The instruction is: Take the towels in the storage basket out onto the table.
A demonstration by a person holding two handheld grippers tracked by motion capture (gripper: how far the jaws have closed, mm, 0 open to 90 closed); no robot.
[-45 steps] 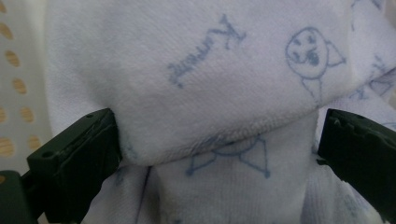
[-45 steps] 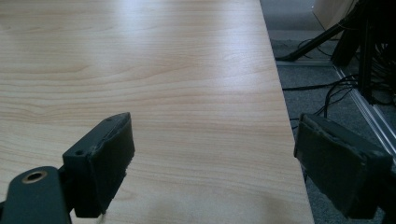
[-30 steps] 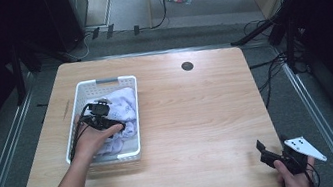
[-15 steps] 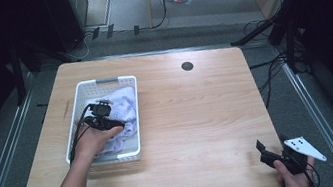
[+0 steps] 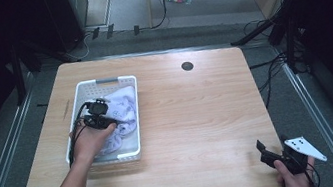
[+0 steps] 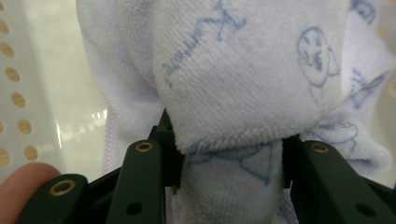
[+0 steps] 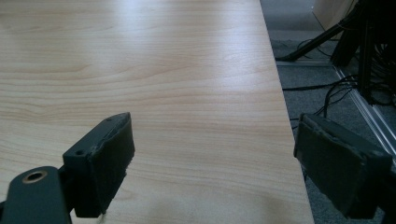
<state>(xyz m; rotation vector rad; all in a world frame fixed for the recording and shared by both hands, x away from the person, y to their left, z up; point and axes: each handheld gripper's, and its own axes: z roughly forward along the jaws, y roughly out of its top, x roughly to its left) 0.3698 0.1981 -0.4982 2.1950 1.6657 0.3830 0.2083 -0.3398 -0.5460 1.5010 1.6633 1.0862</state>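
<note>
I can't make out the far ends of my left gripper's [image 6: 232, 161] jaws: the cloth [image 6: 243, 88] bulges over them. I count one white cloth with blue print, lying in one white basket [image 5: 129, 110] at the table's [image 5: 209, 117] left side, and two grippers. The left one is clamped on a fold of that cloth inside the basket. My right gripper [image 7: 212, 161] hangs wide apart, holding nothing, over the table's near right corner.
</note>
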